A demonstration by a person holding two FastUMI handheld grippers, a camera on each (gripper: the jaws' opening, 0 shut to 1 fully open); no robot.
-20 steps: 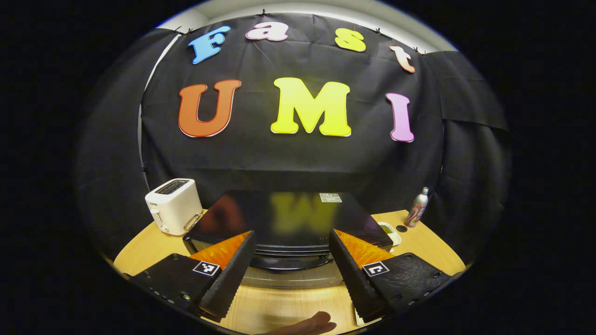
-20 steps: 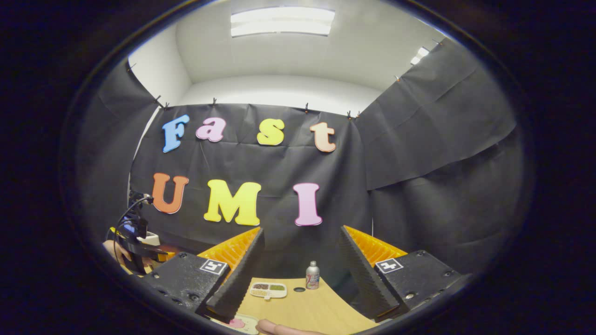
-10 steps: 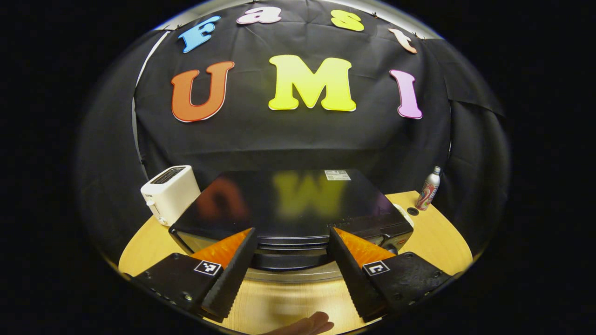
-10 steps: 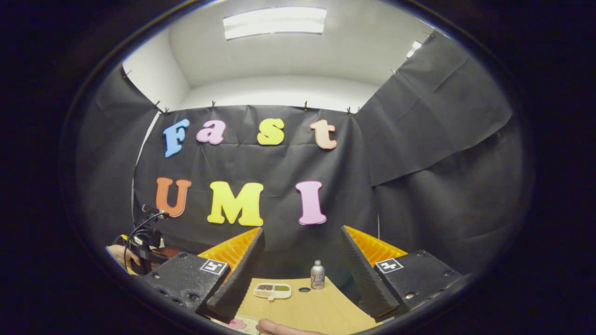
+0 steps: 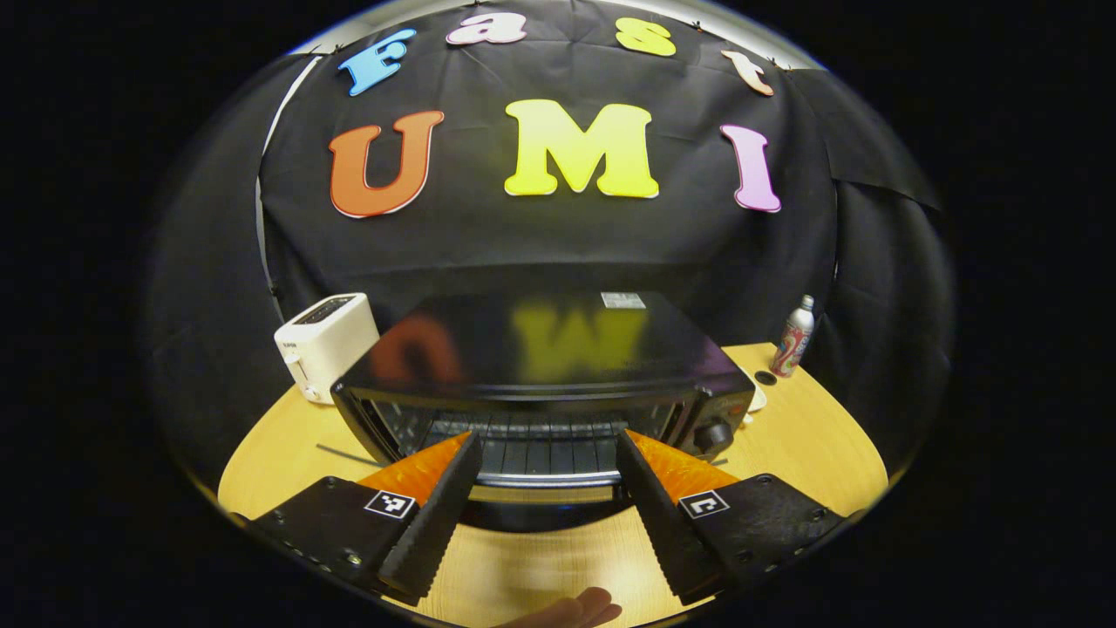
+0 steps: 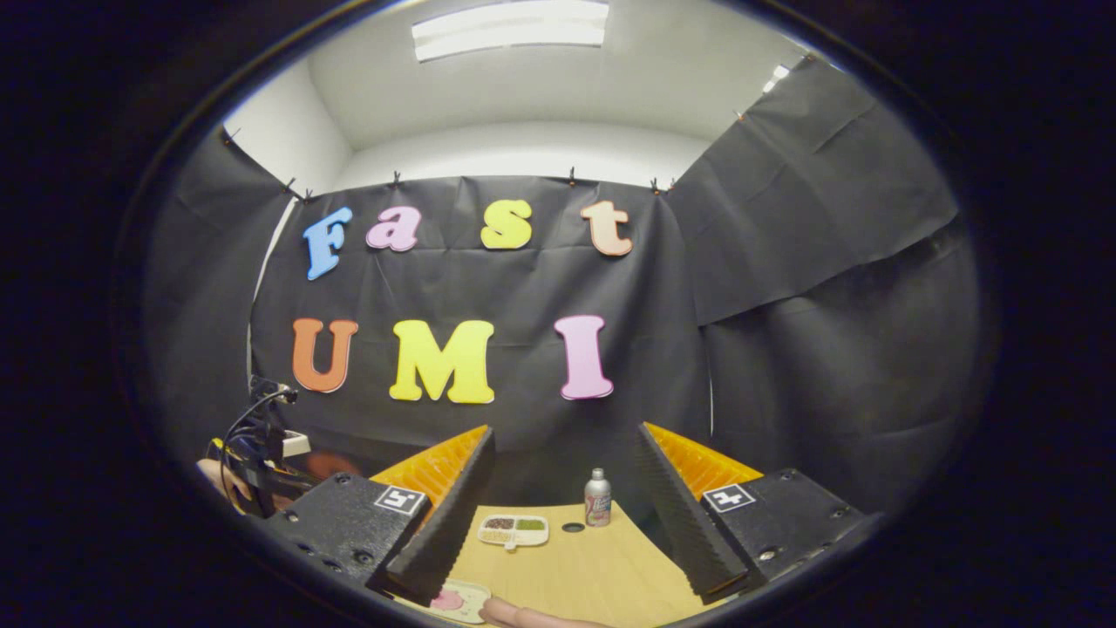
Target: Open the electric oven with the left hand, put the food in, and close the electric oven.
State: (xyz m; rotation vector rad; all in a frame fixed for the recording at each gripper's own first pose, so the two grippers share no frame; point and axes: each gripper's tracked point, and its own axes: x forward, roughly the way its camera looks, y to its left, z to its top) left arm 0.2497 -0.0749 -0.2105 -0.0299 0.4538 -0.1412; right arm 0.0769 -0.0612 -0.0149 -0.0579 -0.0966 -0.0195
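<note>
Left tool (image 5: 545, 497), fingers spread apart and gripping nothing, is hovering before the electric oven (image 5: 545, 384); its door, partly lowered, could spring back shut.

The left gripper (image 5: 547, 510) has two wedge-shaped fingers with ridged inner faces, each on a flat black textured block with small screws and a square black-and-white marker tag. The right gripper (image 6: 563, 523) is built alike, with ribbed outer flanks. At nine o'clock in the right gripper view, thin black cables loop over the far gripper's dark body.
</note>
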